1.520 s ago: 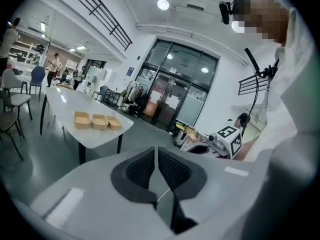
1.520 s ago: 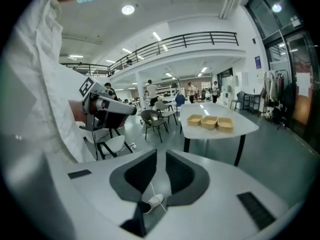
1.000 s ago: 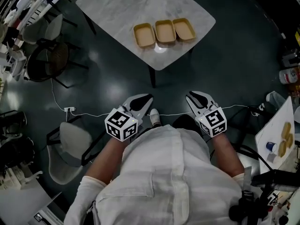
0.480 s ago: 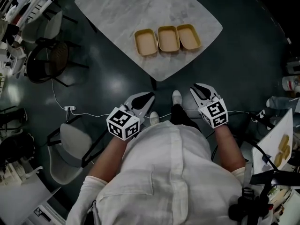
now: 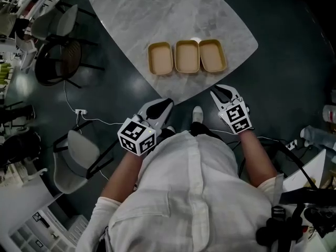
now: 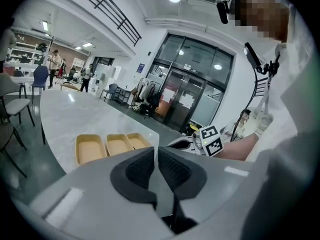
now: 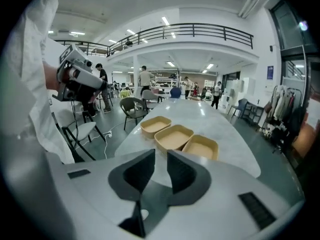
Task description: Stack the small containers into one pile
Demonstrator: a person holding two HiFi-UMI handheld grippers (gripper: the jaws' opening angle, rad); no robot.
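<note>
left gripper (image 6: 156,153): jaws together, empty | right gripper (image 7: 161,158): narrow gap, empty | three containers (image 5: 187,56): ahead of both fingertips

The grey-white marbled desk (image 5: 157,20) has rounded corners and stands on a dark floor (image 5: 286,83). Near its front edge three shallow tan tubs sit in a row, open side up: left container (image 5: 160,58), middle container (image 5: 187,56), right container (image 5: 212,55).
</note>
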